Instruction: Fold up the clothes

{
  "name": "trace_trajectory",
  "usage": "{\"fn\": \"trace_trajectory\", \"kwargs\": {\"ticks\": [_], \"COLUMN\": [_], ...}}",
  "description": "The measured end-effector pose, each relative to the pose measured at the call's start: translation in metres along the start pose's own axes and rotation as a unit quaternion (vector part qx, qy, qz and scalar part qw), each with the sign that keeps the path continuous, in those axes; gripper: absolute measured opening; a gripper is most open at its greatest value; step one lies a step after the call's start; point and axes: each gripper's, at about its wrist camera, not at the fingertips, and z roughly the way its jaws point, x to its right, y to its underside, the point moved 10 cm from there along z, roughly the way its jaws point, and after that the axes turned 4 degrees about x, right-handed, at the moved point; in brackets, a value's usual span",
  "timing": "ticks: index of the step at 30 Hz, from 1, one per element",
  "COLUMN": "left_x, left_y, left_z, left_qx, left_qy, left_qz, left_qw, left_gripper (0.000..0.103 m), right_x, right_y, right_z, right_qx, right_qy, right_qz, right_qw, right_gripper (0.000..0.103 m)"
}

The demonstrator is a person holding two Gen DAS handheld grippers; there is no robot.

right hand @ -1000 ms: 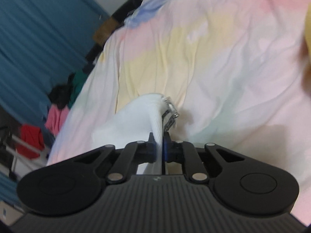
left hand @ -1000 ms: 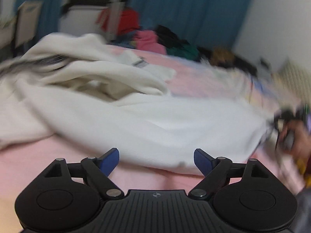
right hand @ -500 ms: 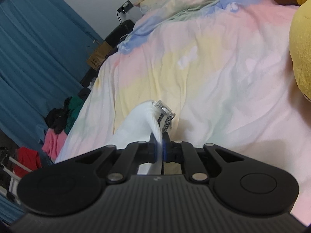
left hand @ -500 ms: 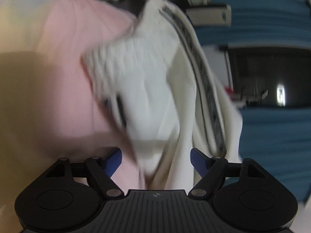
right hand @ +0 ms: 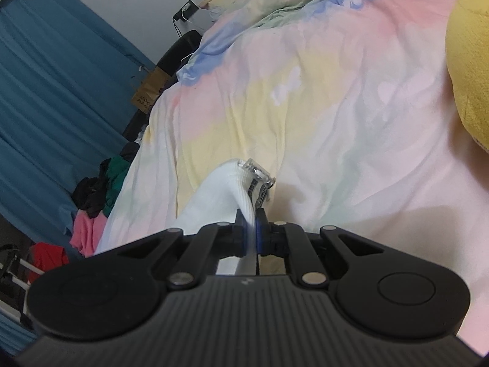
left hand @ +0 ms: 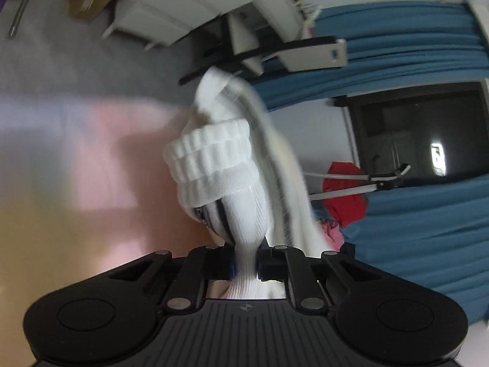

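A white ribbed knit garment point(left hand: 220, 165) with a thick cuff and a dark striped trim hangs in front of my left gripper point(left hand: 246, 264), which is shut on a bunch of its fabric. The view is tilted sideways. In the right wrist view my right gripper point(right hand: 251, 235) is shut on another edge of the same white garment point(right hand: 220, 195), near a clear zipper end with dark trim point(right hand: 259, 180). The garment is held above the pastel bed sheet point(right hand: 336, 107).
A yellow plush cushion point(right hand: 470, 70) lies at the bed's right. A pile of pink, green and black clothes point(right hand: 97, 195) sits at the bed's far edge by blue curtains point(right hand: 45, 91). A rack with a red garment point(left hand: 345, 195) and white furniture point(left hand: 183, 9) stand beyond.
My left gripper went from open over the garment on the bed to shut on its fabric and lifted, view rotated sideways. My right gripper stayed shut on its edge.
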Motion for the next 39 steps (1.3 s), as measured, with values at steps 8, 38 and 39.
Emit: {"fn": "trace_trajectory", "kwargs": {"ticks": [8,38,39], "left_x": [0.009,0.104,0.115], "left_y": [-0.022,0.121,0.135], "left_z": [-0.078,-0.115,-0.109], "left_qx": [-0.055,0.062,0.062], "left_qy": [-0.058,-0.042,-0.031], "left_qz": [0.073,0.51,0.52], "left_qw": [0.9941,0.8572,0.8516], "left_gripper": [0.011,0.092,0.092], "right_x": [-0.006,-0.164,-0.168], "right_y": [-0.004,0.09,0.096], "right_z": [-0.017,-0.159,-0.165], "right_qx": [0.013,-0.042,-0.044], "right_qy": [0.016,-0.238,-0.25], "right_qz": [-0.045,-0.322,-0.332], "right_qw": [0.999,0.915,0.908], "right_gripper": [0.009,0.072,0.072]}}
